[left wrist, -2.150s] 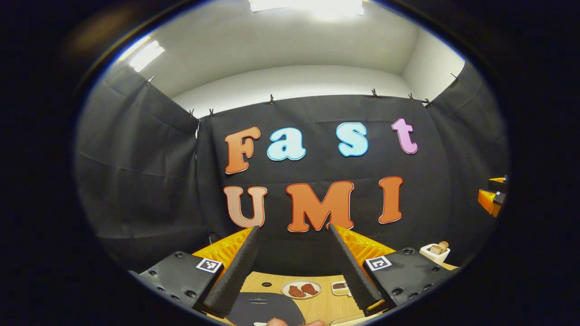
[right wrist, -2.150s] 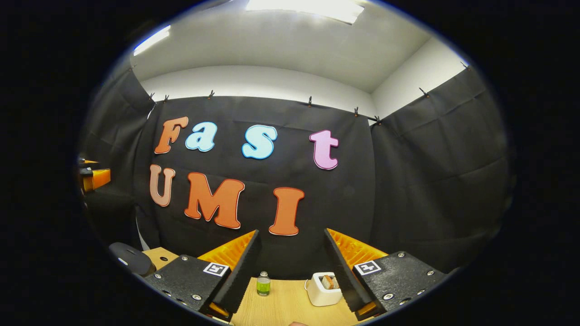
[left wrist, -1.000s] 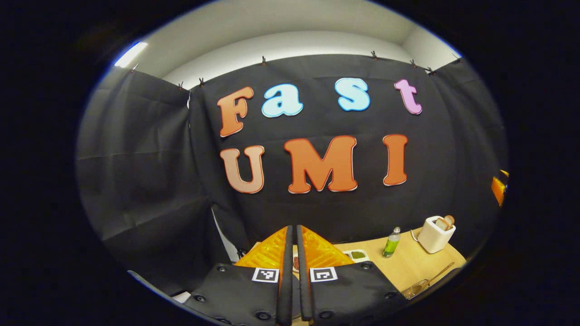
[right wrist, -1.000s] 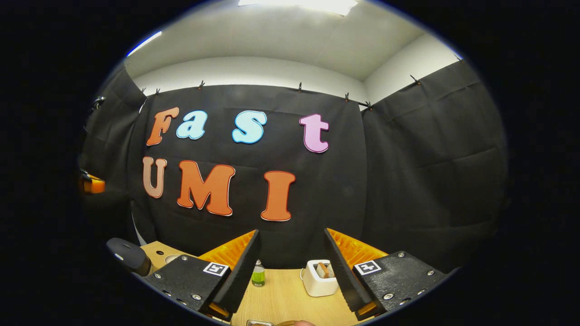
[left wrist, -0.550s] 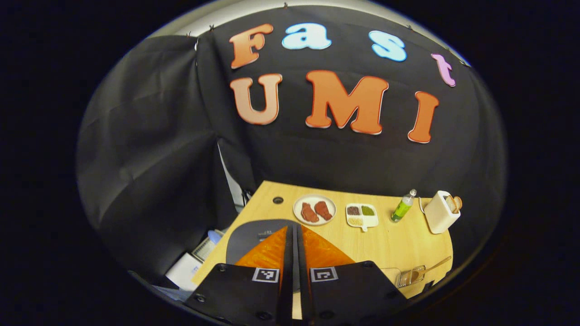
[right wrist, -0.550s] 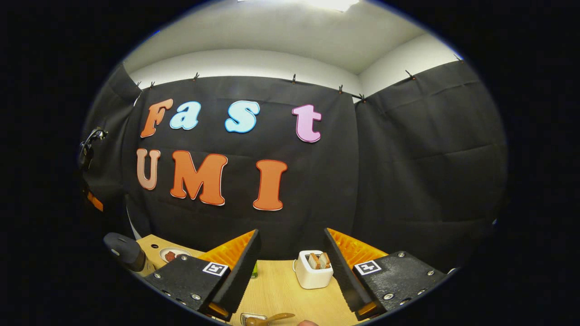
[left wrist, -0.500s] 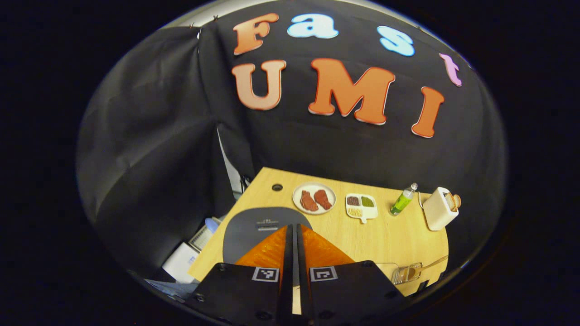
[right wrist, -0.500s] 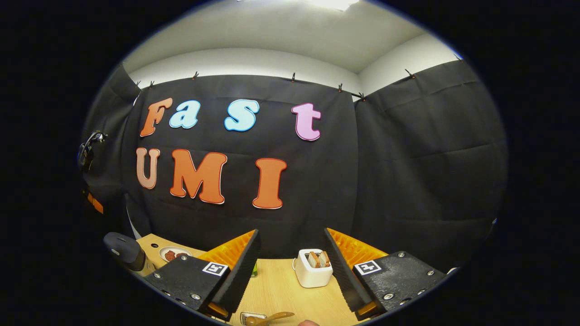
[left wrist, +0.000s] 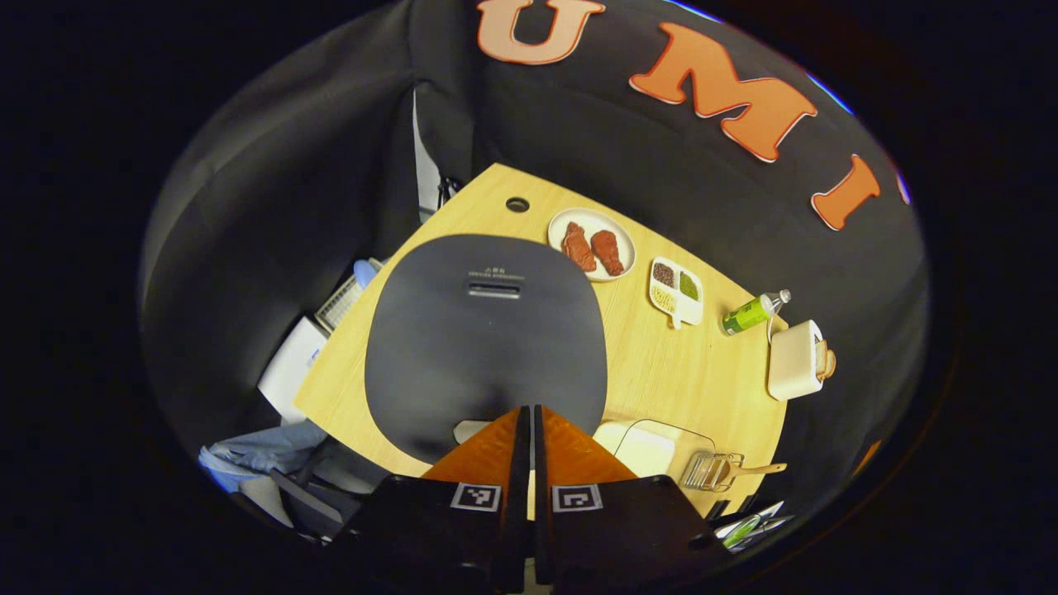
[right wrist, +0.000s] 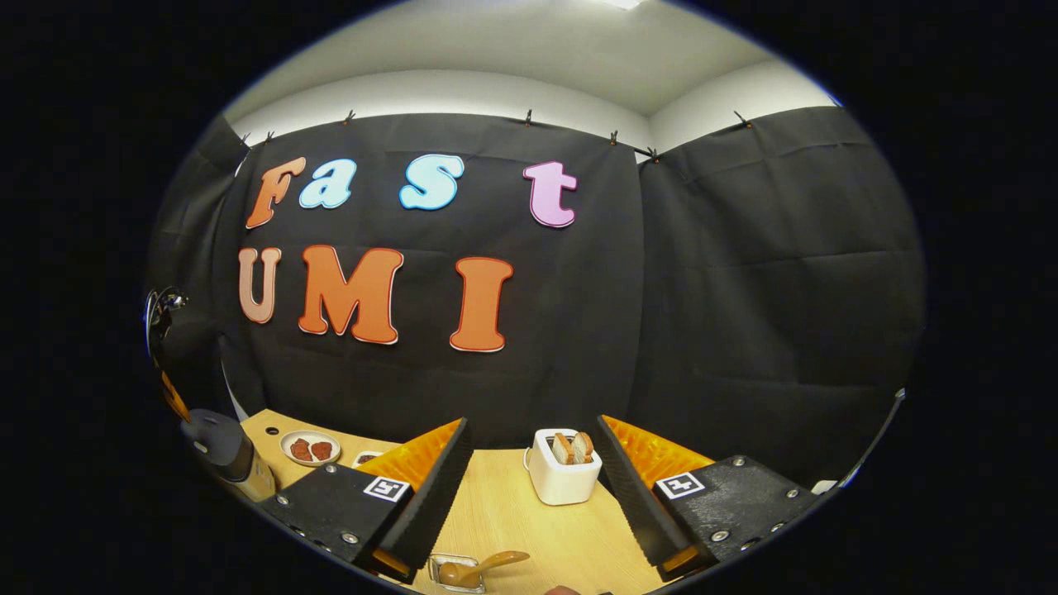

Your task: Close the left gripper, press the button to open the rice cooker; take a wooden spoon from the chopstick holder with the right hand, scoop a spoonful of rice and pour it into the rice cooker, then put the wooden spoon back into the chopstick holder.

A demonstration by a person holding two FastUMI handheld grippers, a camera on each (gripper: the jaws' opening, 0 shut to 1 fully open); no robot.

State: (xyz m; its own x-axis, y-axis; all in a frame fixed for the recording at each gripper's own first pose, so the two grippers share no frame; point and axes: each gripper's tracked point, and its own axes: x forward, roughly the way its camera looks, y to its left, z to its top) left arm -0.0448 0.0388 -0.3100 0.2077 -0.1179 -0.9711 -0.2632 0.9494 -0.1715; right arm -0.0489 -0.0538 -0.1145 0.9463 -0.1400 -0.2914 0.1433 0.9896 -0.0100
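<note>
- Well, the wooden table (left wrist: 661, 372) is the biggest thing, pale and set against the black cloth wall.
- Next, the rice cooker (left wrist: 483, 330) sits on the table's left part, its dark lid down and flat; in the right gripper view it shows at the far left (right wrist: 219, 450).
- Over the cooker's near edge hangs the left gripper (left wrist: 526, 438), jaws pressed together with only a thin slit between them and nothing held. Its tips point at the pale button (left wrist: 471, 430) on the cooker's front rim; whether they touch it I cannot tell.
- Off to the side, the right gripper (right wrist: 529, 471) is held above the table with its jaws wide apart and empty, touching nothing.
- A white toaster (left wrist: 793, 362) with bread in its slots stands near the table's far right; in the right gripper view it sits between the spread fingers, farther off (right wrist: 562, 475).
- A clear container of rice (left wrist: 649, 446) lies just right of the cooker's front.
- A round plate (left wrist: 591, 233) with two pieces of meat lies behind the cooker.
- A small divided dish (left wrist: 678, 291) lies beside the plate.
- The chopstick holder (left wrist: 711, 471) lies beside the rice container, with the wooden spoon (left wrist: 756, 469) in it, handle sticking out; both show low in the right gripper view too, holder (right wrist: 442, 564) and spoon (right wrist: 488, 566).
- A green bottle (left wrist: 750, 312) lies between the dish and the toaster.
</note>
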